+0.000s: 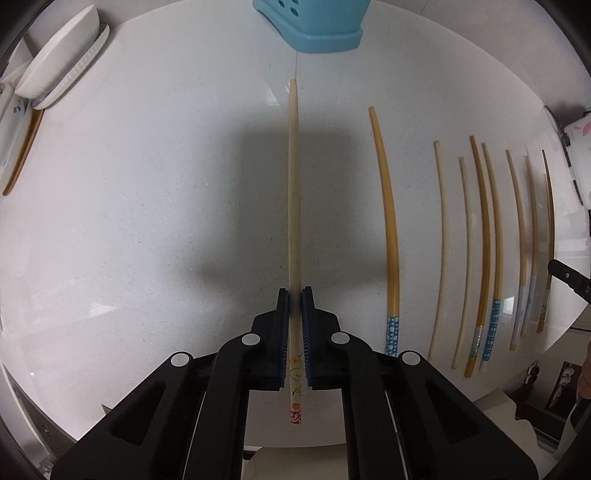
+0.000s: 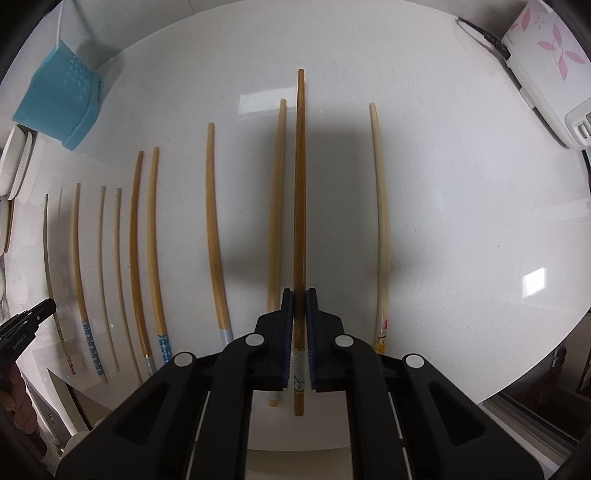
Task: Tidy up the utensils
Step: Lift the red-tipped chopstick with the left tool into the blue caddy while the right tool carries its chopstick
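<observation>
The chopsticks [image 2: 212, 229] lie side by side in a row on the countertop [image 1: 147, 184], all pointing the same way, away from the near edge. The left gripper [image 1: 295, 295] pinches 1 chopstick [image 1: 293, 184] at the left end of the row, and the right gripper [image 2: 299, 295] pinches another chopstick [image 2: 300, 184] near the right end, with 1 stick [image 2: 380, 221] lying further right of it. A perforated holder [image 1: 314, 22] stands at the back, beyond the left gripper's stick, stacked dishes [image 1: 59, 62] sit at the far left, and an appliance [image 2: 546, 66] stands at the far right.
</observation>
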`<state>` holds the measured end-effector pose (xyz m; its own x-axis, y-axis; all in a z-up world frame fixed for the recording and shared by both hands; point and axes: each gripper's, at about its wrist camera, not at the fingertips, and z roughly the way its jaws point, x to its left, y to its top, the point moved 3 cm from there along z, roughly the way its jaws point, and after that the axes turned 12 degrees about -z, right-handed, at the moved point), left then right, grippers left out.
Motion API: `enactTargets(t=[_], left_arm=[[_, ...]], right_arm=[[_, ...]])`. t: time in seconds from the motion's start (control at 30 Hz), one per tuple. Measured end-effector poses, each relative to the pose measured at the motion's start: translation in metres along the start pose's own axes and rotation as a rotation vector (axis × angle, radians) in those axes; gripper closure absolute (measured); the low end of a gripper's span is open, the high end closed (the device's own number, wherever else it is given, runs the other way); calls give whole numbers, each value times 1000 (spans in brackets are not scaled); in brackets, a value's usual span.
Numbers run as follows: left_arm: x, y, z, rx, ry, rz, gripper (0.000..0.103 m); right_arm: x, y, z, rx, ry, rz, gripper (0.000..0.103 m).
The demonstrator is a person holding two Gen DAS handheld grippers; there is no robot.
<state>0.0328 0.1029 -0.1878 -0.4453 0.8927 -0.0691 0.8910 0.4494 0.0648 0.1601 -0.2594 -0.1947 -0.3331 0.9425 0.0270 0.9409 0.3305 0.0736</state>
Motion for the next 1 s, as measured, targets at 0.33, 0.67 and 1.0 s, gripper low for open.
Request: enactTargets(t=[0.33,0.67,1.0], left_arm=[[12,-9,-52,-160,-100,-33,97],[-11,20,-84,-276,-166,-24,97],[-17,45,-118,-388,-212,-11,97]], right_arm=[[9,8,-39,-138,40,-24,97],[41,31,-83,-270,74,-84,97],[63,60,-113,-365,89,-137,97]])
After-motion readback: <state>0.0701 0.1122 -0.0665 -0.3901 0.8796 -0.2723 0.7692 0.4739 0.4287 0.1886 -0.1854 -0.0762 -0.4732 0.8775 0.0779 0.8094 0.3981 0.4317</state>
